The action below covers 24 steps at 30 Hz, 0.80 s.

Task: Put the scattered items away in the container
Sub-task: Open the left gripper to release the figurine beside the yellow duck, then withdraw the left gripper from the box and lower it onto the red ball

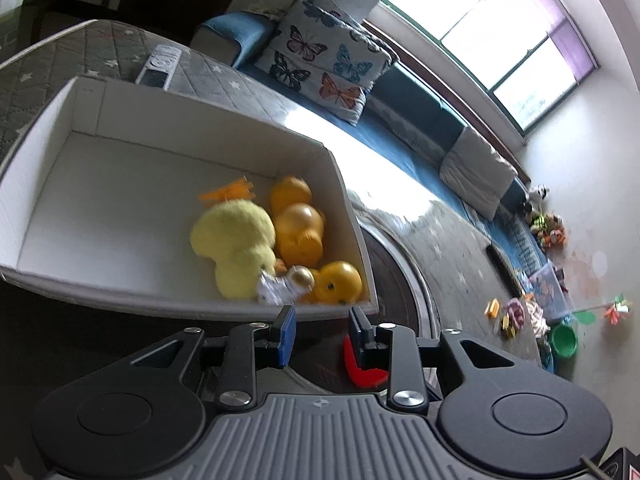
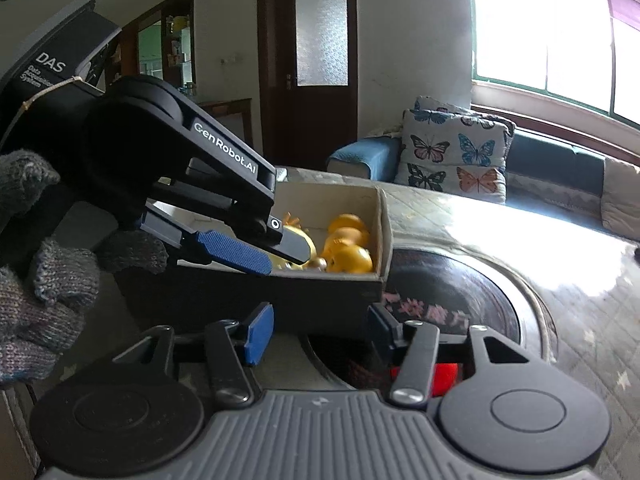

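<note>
Here's the open white cardboard box [image 1: 120, 168] sitting on the grey quilted star-patterned table cover [image 1: 452, 248], and the toys are bunched in its near right corner: a fluffy pale-yellow plush duck [image 1: 236, 248], glossy orange-yellow rubber ducks [image 1: 300, 232] beside it, a small white-and-gold astronaut figure [image 1: 284, 284] right at the box wall, and a spiky orange plastic piece [image 1: 230, 192] behind the plush. The left gripper [image 1: 320, 332] hangs just above the box's near rim, its blue-padded fingers [image 1: 286, 336] apart with nothing between them. From the other side, the right gripper [image 2: 320, 332] hovers low in front of the box's dark outer wall, jaws spread wide and empty, and a red object [image 2: 444, 376] sits under it on the round dark glass turntable [image 2: 460, 300] set into the table. The left tool's black arm reaches across the box opening in that view, gripped by a hand in a grey knitted glove [image 2: 36, 280], partly blocking the sight of the toys. Around them: a long grey remote control [image 1: 158, 65] lies on the cover behind the box, a butterfly-print cushion [image 1: 320, 60] leans on the blue sofa [image 1: 420, 100] under a bright window [image 1: 500, 32], and a green bowl [image 1: 563, 340] with colourful clutter sits at the table's far end; a dark wooden door [image 2: 316, 60] stands in the white wall
</note>
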Tool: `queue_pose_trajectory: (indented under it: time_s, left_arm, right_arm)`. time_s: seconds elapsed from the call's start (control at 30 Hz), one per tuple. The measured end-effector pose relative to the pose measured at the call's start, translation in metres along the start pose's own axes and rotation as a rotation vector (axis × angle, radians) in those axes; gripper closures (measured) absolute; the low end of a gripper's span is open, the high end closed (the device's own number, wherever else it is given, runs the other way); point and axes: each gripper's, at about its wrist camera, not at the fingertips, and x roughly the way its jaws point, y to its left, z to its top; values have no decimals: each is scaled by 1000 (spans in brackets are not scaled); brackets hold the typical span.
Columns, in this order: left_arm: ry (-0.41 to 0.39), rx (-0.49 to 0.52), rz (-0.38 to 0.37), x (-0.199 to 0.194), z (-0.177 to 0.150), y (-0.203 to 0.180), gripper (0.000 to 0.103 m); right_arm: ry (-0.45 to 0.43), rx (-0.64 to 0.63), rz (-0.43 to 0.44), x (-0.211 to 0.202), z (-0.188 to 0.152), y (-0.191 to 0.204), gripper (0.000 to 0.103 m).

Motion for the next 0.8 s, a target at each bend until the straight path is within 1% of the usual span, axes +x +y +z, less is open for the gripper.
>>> queue_pose_trajectory:
  time_s: [0.1, 0.27, 0.43, 0.47, 0.5, 0.53, 0.57, 0.63, 0.8]
  left_arm:
    - [19, 14, -2, 4, -8, -6, 71]
    - [47, 38, -4, 11, -20, -15, 71]
    - [71, 62, 1, 17, -30, -23, 71]
    - [74, 66, 1, 17, -31, -25, 71]
    - [77, 69, 2, 18, -32, -26, 71]
    - [81, 73, 3, 19, -33, -27, 71]
    - [84, 77, 4, 20, -34, -28, 71]
    - [91, 84, 5, 22, -36, -30, 70]
    - [108, 102, 8, 26, -42, -35, 69]
  right_arm:
    - [7, 17, -8, -4, -6, -5, 44]
    - [12, 45, -22, -11, -15, -13, 34]
    - [19, 72, -32, -14, -22, -19, 34]
    - [22, 78, -32, -15, -24, -20, 32]
    - [24, 83, -34, -16, -26, -21, 26]
    - [25, 87, -37, -16, -27, -22, 23]
    - [26, 89, -38, -17, -29, -23, 21]
    - [29, 92, -39, -18, -31, -24, 21]
    - [37, 111, -45, -20, -37, -28, 20]
